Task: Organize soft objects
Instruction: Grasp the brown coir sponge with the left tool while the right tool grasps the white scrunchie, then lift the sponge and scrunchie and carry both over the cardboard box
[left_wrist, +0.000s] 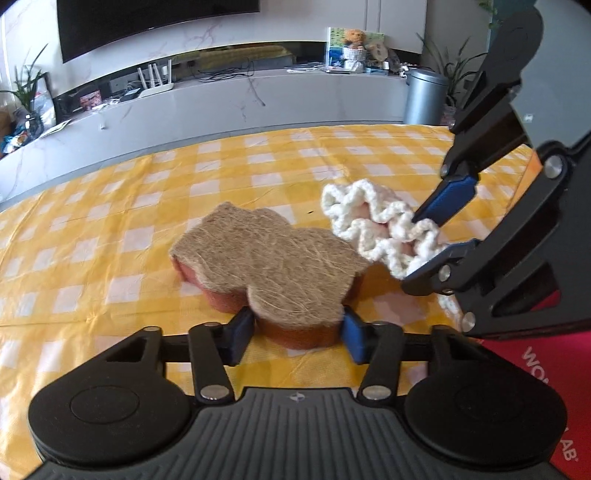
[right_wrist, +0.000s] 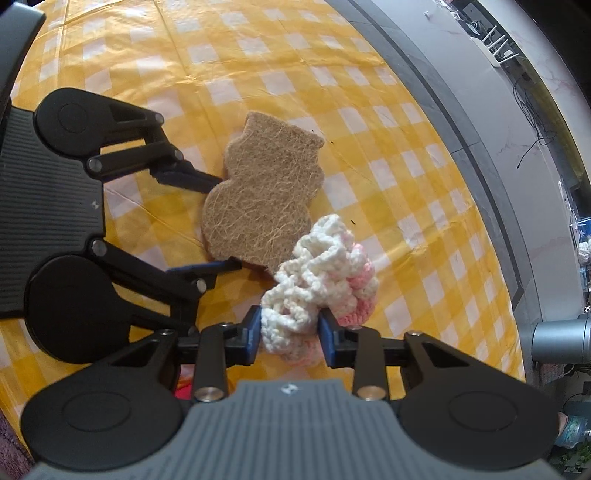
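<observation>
A brown fibre-topped sponge (left_wrist: 266, 258) with an orange underside lies on the yellow checked tablecloth (left_wrist: 110, 229). My left gripper (left_wrist: 297, 334) is shut on the sponge's near lobe, blue pads on either side. A white and pink crocheted piece (left_wrist: 376, 229) sits beside the sponge's right edge. My right gripper (left_wrist: 428, 247) is shut on the crocheted piece. In the right wrist view the crocheted piece (right_wrist: 317, 280) is squeezed between the blue pads of the right gripper (right_wrist: 290, 332), touching the sponge (right_wrist: 262, 195). The left gripper (right_wrist: 221, 221) holds the sponge from the left.
The table's far edge (left_wrist: 258, 134) faces a grey TV bench (left_wrist: 221, 107) with a router, cables and soft toys. A grey bin (left_wrist: 424, 96) stands at the right. A red object (left_wrist: 524, 354) lies under the right gripper at the near right.
</observation>
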